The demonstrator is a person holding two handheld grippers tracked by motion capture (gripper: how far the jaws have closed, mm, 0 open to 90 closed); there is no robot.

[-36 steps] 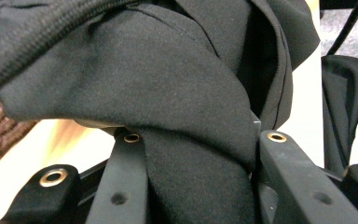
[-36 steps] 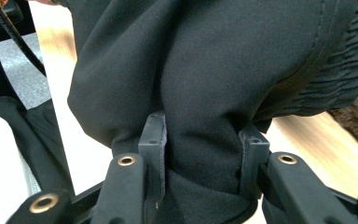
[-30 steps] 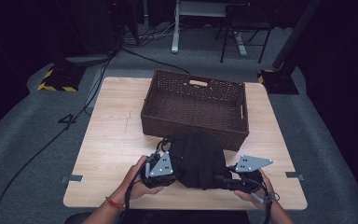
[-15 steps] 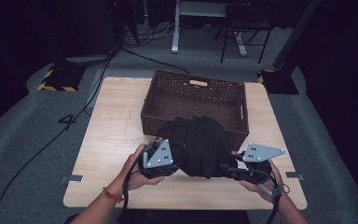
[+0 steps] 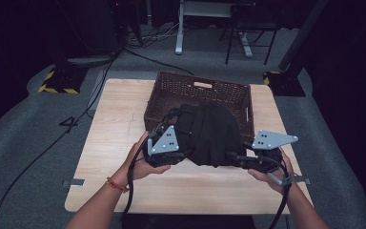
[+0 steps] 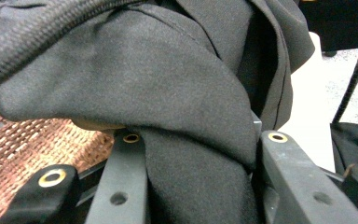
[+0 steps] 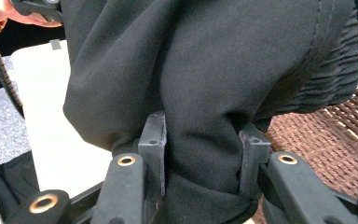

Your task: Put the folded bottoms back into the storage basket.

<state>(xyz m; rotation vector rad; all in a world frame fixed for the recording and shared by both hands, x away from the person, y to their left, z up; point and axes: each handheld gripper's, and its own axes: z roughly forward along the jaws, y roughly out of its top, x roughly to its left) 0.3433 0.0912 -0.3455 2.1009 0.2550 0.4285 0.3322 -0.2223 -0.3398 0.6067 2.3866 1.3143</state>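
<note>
Black garment (image 5: pixel 209 133) bunched over the near rim of the wicker basket (image 5: pixel 198 90), your left gripper (image 5: pixel 181 153) and right gripper (image 5: pixel 232 156) each clamped on its fabric, wooden table (image 5: pixel 109 124) beneath.

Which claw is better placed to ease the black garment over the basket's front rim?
Neither clearly: left claw and right claw each grip the black garment, which already overlaps the wicker basket. Left sits slightly nearer the rim, so it may lead.
</note>
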